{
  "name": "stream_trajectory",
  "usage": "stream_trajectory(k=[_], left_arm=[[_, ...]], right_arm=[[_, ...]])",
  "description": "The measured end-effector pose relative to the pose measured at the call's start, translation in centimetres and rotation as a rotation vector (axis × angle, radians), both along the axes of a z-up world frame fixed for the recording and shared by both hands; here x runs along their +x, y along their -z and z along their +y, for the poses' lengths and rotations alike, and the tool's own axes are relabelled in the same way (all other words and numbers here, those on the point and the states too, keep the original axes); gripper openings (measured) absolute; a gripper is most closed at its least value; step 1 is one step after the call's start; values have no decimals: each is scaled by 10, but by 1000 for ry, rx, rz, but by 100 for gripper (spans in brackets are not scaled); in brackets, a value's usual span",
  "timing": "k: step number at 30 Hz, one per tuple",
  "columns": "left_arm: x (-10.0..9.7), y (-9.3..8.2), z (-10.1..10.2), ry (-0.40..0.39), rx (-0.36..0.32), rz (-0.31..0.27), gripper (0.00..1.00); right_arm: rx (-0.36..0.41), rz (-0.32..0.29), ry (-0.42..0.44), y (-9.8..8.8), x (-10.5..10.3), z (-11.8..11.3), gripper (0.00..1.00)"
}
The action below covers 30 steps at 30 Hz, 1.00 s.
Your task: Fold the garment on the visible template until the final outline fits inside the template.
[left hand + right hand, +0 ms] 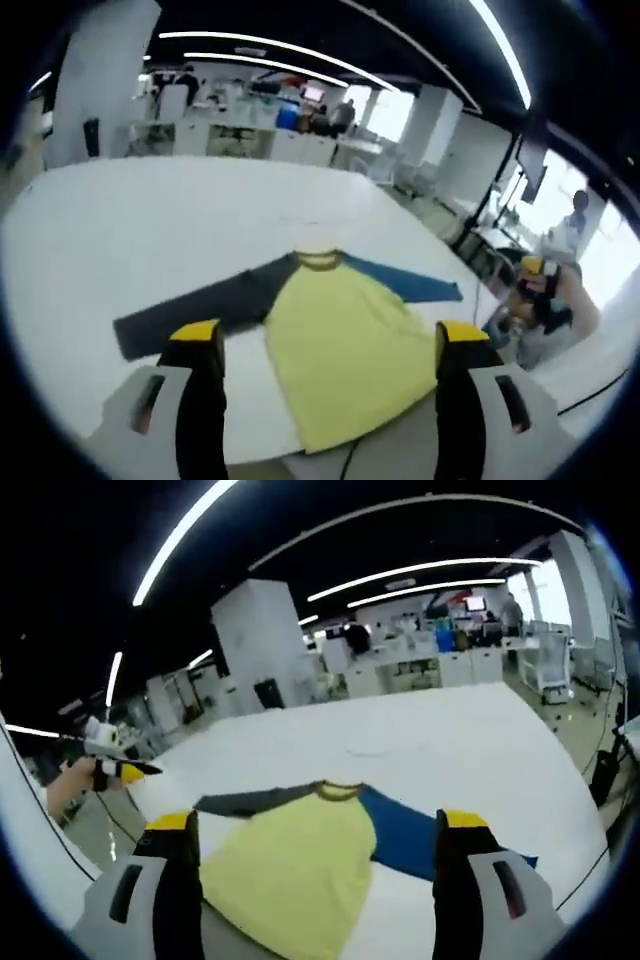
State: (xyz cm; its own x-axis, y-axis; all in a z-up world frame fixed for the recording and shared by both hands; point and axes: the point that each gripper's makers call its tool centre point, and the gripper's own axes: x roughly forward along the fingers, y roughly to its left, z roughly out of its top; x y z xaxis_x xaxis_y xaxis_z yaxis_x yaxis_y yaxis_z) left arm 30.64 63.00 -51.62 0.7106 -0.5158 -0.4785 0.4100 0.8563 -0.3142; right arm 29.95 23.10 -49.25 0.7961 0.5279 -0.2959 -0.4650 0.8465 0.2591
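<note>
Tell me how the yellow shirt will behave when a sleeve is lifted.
The shirt lies flat and thin on the table, so it is probably floppy and light. Its hem overhangs the table edge, so a pull might drag the whole shirt.

No readable text, labels, brands, numbers or signs anywhere. Nothing printed on the yellow shirt (340, 350) with one grey and one blue sleeve, lying on the white table (150, 230). Yellow-tipped gripper jaws plain, no markings legible. Background screens and shelves beyond the table's far edge too small and blurred to read.
</note>
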Motion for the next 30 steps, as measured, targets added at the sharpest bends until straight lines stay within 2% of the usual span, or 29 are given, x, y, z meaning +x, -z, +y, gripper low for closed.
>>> stream_trajectory(k=[2, 4, 7, 10, 13, 20, 23, 30], left_arm=[[0, 1, 3, -16, 3, -2, 80], [-1, 2, 6, -32, -10, -3, 83], [-3, 5, 8, -41, -14, 4, 88], [-5, 7, 9, -41, 4, 8, 98], [-4, 9, 16, -55, 52, 2, 99], [-1, 5, 10, -53, 48, -6, 99], [0, 6, 7, -51, 50, -2, 99], [-2, 8, 0, -40, 56, 15, 99]], right_arm=[[-2, 20, 0, -1, -3, -2, 92], [-30, 6, 20, -5, -4, -9, 98], [-61, -8, 37, -10, -7, -19, 100], [-58, -13, 53, -13, -8, -29, 100], [-48, -7, 94, -10, -6, -42, 100], [-39, 19, 110, -1, -8, -51, 100], [-44, 44, 107, 5, -8, -52, 100], [-38, 59, 112, 11, -6, -57, 100]])
